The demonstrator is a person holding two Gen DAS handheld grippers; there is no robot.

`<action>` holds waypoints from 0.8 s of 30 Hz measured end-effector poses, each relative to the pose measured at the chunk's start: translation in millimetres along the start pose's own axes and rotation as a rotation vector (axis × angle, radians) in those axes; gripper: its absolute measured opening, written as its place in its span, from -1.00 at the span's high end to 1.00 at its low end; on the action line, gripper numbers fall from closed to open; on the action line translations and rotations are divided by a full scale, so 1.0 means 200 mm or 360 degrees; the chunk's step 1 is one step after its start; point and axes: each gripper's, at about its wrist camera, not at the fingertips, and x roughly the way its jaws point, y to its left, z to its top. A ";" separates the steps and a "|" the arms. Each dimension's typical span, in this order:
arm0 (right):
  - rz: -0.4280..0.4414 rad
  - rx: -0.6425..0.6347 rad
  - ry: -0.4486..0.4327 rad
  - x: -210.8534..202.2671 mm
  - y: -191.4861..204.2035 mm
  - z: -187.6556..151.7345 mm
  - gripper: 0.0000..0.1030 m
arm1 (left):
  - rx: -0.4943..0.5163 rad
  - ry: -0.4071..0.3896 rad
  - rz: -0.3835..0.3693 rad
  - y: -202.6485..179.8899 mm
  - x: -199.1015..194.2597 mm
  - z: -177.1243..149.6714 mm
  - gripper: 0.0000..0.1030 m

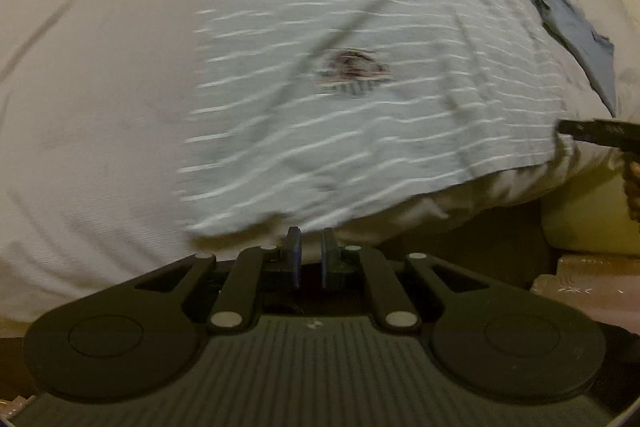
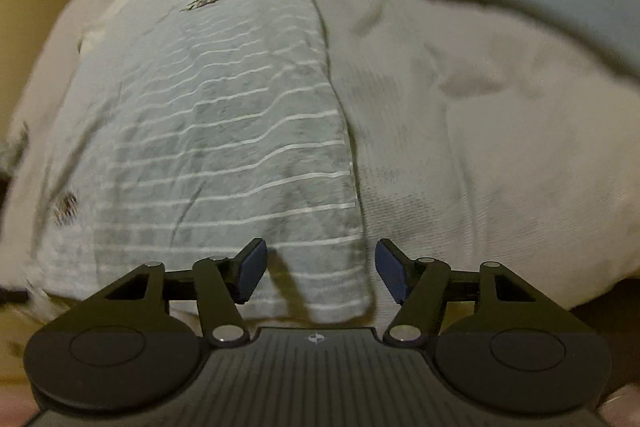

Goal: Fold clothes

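1. Left wrist view: my left tongs (image 1: 311, 247), nearly closed and holding nothing, hover at the striped shirt's (image 1: 340, 99) near hem on the bed (image 1: 88, 107); pinching sheet too would drag it.
2. Right wrist view: my right tongs (image 2: 320, 271) gape open over the shirt's near right corner; a shallow bite could slip.

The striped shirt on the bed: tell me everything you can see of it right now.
The striped shirt is pale grey-blue soft knit with thin white stripes and small dark printed motifs. It lies spread flat, slightly wrinkled, on the off-white bed cover, its hem at the bed's near edge. The right gripper is open at the hem's corner; the left gripper, nearly closed, sits just short of the hem, holding nothing visible.
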 end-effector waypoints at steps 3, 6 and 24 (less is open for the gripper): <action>0.0110 0.0041 0.0129 0.01 -0.01 0.03 0.88 | 0.0052 0.0019 -0.0009 -0.15 0.04 0.06 0.87; 0.0017 -0.0064 0.0194 -0.05 0.01 0.04 0.89 | 0.0099 0.0011 -0.0010 -0.24 0.05 0.11 0.84; -0.0410 -0.0419 0.0141 -0.22 0.27 -0.14 0.36 | 0.0904 -0.0096 0.0596 -0.24 0.06 -0.20 0.36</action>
